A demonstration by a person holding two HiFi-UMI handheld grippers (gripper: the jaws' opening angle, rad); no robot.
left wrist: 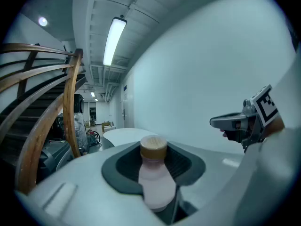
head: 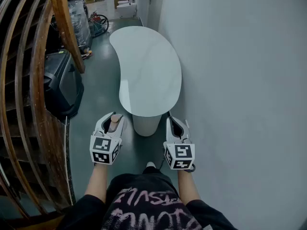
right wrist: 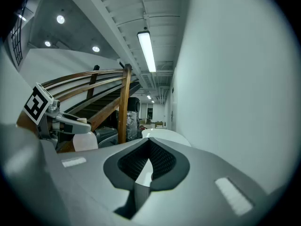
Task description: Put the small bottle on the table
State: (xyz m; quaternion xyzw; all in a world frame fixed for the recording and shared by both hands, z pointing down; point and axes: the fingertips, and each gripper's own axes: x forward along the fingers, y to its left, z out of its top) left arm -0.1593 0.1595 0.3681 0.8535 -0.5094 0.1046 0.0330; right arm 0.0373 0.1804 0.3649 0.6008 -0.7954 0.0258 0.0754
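Left gripper [head: 113,116] is clamped on the small bottle [head: 114,123]. It has a pale pink body and a tan cap, and the left gripper view shows it sitting between the dark pads with the cap pointing away from the camera. So the bottle is up in the air in that gripper, not on the worktop [head: 148,66] yet.

Right gripper [head: 173,120] has its jaws together with nothing between them, just a thin sliver of light showing through in its own view. Both grippers are held side by side, well apart, in front of the person, above the dark floor [head: 98,95].

The worktop is a white kidney-shaped thing on a round white pedestal [head: 146,124], stretching off toward 12 o'clock from the grippers. Its near edge is just past the gripper tips. At 3 o'clock it's all plain white wall [head: 240,80]. At 9 o'clock there's a curved wooden stair railing [head: 41,104], with a black case [head: 62,83] sitting at about 10 o'clock. Some bikes and boxes are way down the hall at 12, too small to make out much.
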